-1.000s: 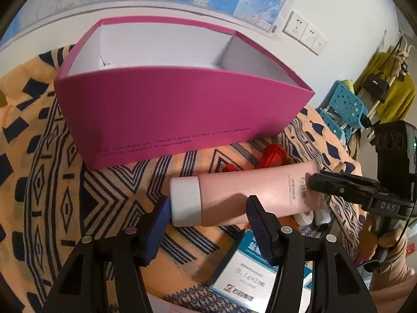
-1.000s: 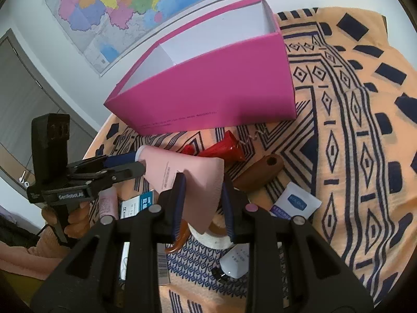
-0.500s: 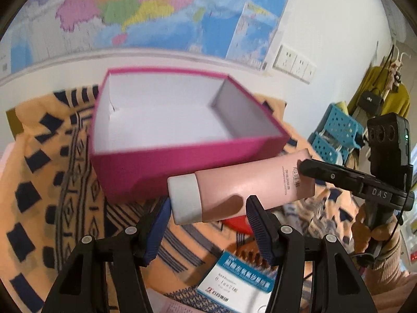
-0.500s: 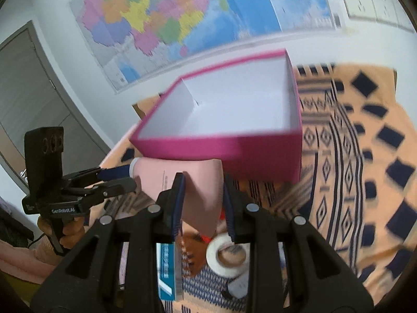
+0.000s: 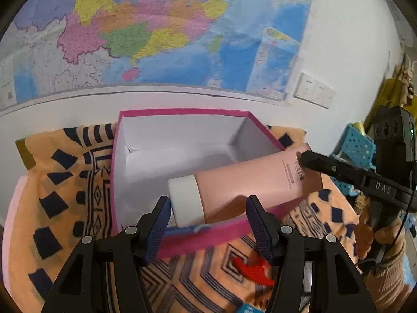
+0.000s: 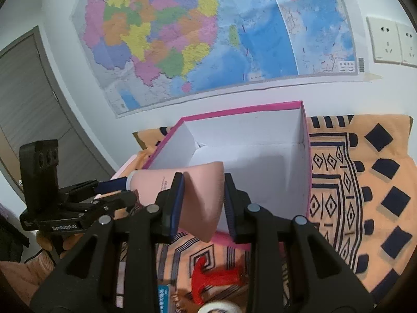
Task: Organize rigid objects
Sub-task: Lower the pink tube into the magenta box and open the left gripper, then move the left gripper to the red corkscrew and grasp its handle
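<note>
Your right gripper [image 6: 203, 200] clamps the crimped end of the pink tube [image 5: 250, 182], holding it above the open magenta box [image 5: 182, 140] on the patterned cloth [image 5: 62, 182]; your left gripper [image 5: 208, 214] is spread wide beneath its white cap [image 5: 185, 203].

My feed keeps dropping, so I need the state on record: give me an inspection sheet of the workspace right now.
Surface: orange cloth with dark diamond pattern.
Job's things: pink tube with a white cap, held over the open pink box; box looks empty inside.
Clutter: red object, roll of tape, blue-and-white packet on the cloth in front of the box.
Grippers: right gripper shut on the tube's flat end; left gripper open, its fingers either side of the cap end.
Cables: thin black cable by the right gripper.
Surroundings: wall map, wall sockets, grey door.
</note>
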The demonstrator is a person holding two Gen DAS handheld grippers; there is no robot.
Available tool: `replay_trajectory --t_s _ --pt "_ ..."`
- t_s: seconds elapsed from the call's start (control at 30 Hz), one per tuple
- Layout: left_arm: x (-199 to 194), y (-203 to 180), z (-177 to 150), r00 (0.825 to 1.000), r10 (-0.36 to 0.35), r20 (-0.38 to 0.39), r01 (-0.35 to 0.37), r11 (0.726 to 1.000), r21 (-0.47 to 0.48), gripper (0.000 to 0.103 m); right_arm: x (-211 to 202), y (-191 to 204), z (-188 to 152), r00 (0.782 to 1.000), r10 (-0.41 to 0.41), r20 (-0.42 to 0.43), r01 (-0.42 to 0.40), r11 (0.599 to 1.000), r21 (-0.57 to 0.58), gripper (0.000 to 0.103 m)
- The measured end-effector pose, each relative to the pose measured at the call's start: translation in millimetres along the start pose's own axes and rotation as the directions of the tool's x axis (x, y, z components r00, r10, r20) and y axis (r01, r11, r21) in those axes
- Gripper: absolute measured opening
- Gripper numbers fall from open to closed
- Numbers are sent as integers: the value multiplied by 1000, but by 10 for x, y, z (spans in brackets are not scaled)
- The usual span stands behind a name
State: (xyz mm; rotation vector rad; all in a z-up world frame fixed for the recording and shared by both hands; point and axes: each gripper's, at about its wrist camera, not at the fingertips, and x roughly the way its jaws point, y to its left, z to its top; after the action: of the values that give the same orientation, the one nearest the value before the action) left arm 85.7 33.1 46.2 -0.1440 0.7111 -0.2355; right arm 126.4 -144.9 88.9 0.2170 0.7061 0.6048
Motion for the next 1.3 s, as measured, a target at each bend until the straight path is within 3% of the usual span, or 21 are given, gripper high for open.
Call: replay_trajectory --t_s 0.33,0.63,1.0,1.17,1.3 --pt "563 171 47 993 58 -108 -61 998 -25 58 571 -336 -17 991 -42 -129 50 997 58 38" --pt "573 138 64 993 88 -80 -90 996 -23 56 719 -295 4 973 -201 -117 199 980 -24 41" --pt "50 -131 -215 1000 -9 28 7 997 72 59 106 -121 -258 996 -60 -65 59 998 -18 41" --pt "-72 -366 -420 997 -81 15 78 987 141 59 -158 -71 -511 998 -6 -64 7 1000 14 41" --pt "3 -512 -593 995 -97 -30 101 978 180 59 -208 -122 -749 996 3 -94 3 998 67 41"
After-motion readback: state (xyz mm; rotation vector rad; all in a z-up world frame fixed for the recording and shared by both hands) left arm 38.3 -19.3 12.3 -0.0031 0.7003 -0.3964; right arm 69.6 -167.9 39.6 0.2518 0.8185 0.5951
